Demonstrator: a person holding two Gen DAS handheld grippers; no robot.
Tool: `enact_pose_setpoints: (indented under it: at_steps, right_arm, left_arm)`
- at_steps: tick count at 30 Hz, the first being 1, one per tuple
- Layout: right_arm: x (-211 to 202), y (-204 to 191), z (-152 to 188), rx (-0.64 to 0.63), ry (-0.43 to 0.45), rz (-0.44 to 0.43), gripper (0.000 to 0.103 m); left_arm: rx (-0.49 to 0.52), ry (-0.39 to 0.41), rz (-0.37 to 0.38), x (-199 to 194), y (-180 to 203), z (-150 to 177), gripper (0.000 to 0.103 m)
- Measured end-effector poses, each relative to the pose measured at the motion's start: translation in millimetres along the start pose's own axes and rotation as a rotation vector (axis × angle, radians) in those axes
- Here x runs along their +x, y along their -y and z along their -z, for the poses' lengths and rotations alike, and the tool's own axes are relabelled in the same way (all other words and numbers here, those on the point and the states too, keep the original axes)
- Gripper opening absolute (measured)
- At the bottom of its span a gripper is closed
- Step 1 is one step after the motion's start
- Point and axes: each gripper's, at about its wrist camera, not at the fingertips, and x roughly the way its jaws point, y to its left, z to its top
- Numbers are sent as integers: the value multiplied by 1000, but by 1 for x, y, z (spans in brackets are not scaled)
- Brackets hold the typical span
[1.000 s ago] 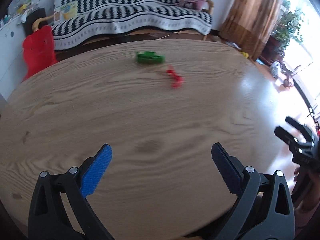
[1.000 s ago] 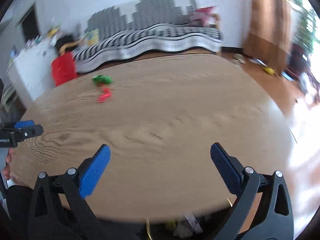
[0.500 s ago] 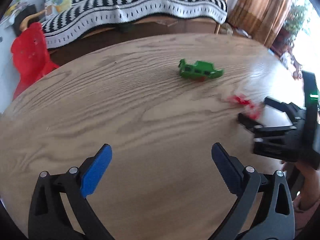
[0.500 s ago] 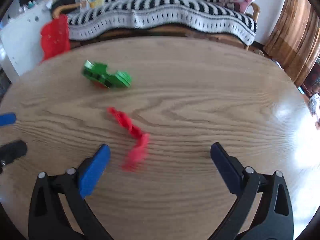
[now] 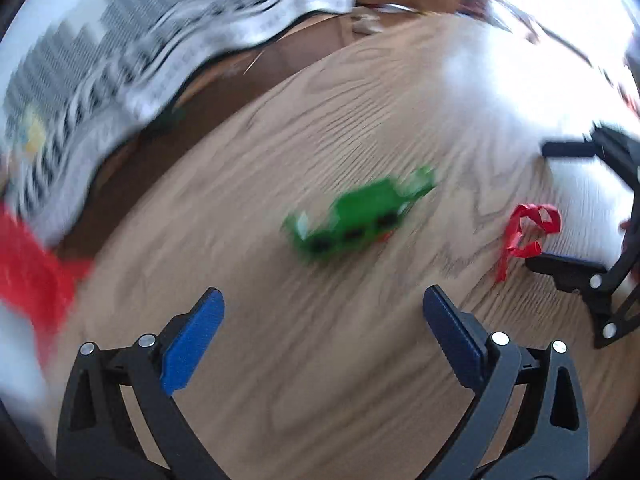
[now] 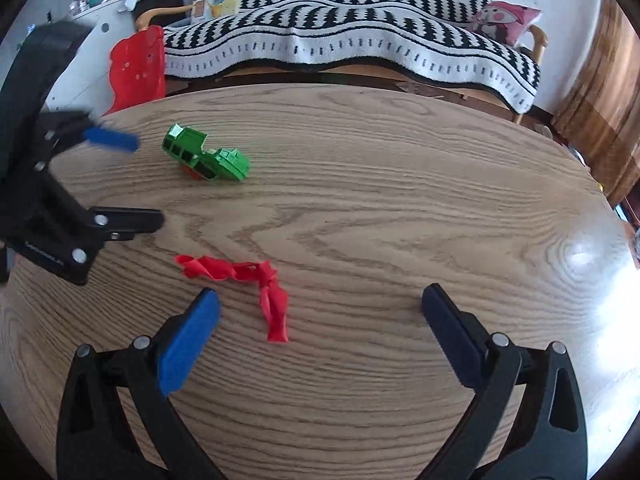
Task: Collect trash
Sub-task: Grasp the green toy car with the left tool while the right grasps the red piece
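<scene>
— Blue pads of the right gripper (image 6: pixel 318 308) spread wide, nothing held; the left gripper (image 5: pixel 322 312) likewise.
— Red ribbon scrap (image 6: pixel 256 280)?
— On the wooden table (image 6: pixel 400 220), between the right fingers toward eleven o'clock. Probably limp, light; pinch its knotted bend.

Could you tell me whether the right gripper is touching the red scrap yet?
Apart. The right wrist view shows the red scrap lying on bare table between the right gripper's open fingers, with wood visible on either side.
</scene>
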Motion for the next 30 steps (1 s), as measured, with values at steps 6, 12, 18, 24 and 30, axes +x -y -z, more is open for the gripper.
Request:
enact_pose_setpoints:
  at_steps: [6,12,18,24,30]
  right_arm:
    - [2,-1,-2,-16,-1,-11,98]
    - [0,-1,-2,-17,8,-12,93]
    - [-9,-5,-2,-25,56,-45,20]
    - [-12,-14,-1,-50,57,-62,13]
    - [-17,-6,1,15,81,-95,13]
  left_arm:
    - [146,32,-1,9,10,-25,97]
    - [103,33,97,15,6,-30,96]
    - [22,32,202,10,5,-26,57]
    - [12,29,189,3,10,-16,56]
    - [-31,45,166,-11,9,-3,56]
